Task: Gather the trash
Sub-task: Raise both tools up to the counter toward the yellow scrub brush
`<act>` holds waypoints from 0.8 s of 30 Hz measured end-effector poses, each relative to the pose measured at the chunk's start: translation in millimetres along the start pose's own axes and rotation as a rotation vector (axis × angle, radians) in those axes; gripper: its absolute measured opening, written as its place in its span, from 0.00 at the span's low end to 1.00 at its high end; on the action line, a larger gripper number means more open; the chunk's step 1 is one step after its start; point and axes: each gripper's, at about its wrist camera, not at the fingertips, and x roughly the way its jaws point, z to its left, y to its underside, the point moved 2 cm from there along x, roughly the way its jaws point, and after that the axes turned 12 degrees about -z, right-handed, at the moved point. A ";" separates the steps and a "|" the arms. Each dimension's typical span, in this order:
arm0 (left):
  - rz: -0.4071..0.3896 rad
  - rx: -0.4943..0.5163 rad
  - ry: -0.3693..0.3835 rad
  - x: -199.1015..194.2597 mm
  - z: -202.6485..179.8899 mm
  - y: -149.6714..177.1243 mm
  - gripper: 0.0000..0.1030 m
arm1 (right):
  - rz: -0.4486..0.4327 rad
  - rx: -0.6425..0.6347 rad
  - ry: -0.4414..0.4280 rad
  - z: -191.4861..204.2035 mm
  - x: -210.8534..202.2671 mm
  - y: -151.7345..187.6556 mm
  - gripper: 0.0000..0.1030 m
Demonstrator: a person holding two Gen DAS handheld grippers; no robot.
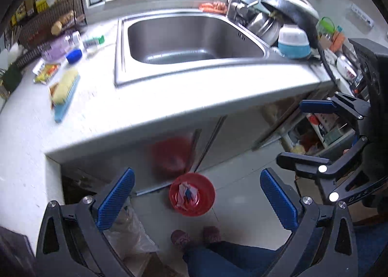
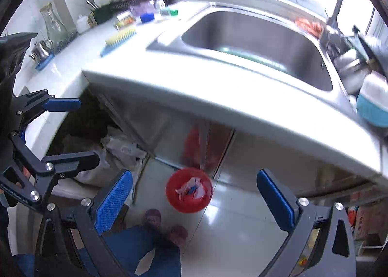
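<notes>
**Both grippers empty above a part-filled bin**

Left gripper [image 1: 197, 201] and right gripper [image 2: 194, 201] both hang with fingers spread wide and nothing between them, side by side over the floor in front of the table [image 1: 150, 97].

Judging by how things lie, collection is under way but not finished. Below, at 6 o'clock from the sink [image 1: 194, 37] in the left wrist view, a red bin [image 1: 192, 194] stands on the tiled floor [image 1: 242, 192] and already holds crumpled white paper with blue and red scraps [image 1: 186, 193] (the same bin [image 2: 189, 189] and scraps [image 2: 191, 187] show between the right gripper's fingers).

Likely trash remains on the table at about 9 o'clock from the sink: a yellow snack wrapper [image 1: 47, 73] and a small green-capped bottle [image 1: 94, 40], near a blue cap [image 1: 74, 56] and a scrub brush [image 1: 65, 94]; which of these count as trash I cannot say for sure.

The sink basin looks bare. At its 3 o'clock, pots and a blue-and-white bowl [image 1: 294, 42] are stacked together.
</notes>
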 end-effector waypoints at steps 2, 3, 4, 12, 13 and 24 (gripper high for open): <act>-0.011 0.010 -0.007 -8.9 5.1 -12.0 1.00 | -0.026 -0.011 -0.002 3.5 -5.1 -13.3 0.99; -0.020 0.012 -0.013 -12.6 8.3 -19.0 1.00 | -0.039 -0.010 -0.003 4.4 -6.4 -20.5 0.99; -0.027 0.009 -0.021 -15.3 11.9 -25.0 1.00 | -0.045 -0.009 0.000 6.0 -5.9 -26.4 0.99; -0.035 -0.072 -0.067 -20.4 71.7 -65.5 1.00 | -0.062 0.010 -0.024 12.2 6.5 -75.0 0.99; -0.035 -0.078 -0.068 -19.8 79.5 -71.3 1.00 | -0.065 0.007 -0.023 14.3 8.6 -83.3 0.99; -0.048 -0.145 -0.105 -7.3 190.7 -129.3 1.00 | -0.081 -0.008 -0.040 31.3 55.6 -173.1 0.99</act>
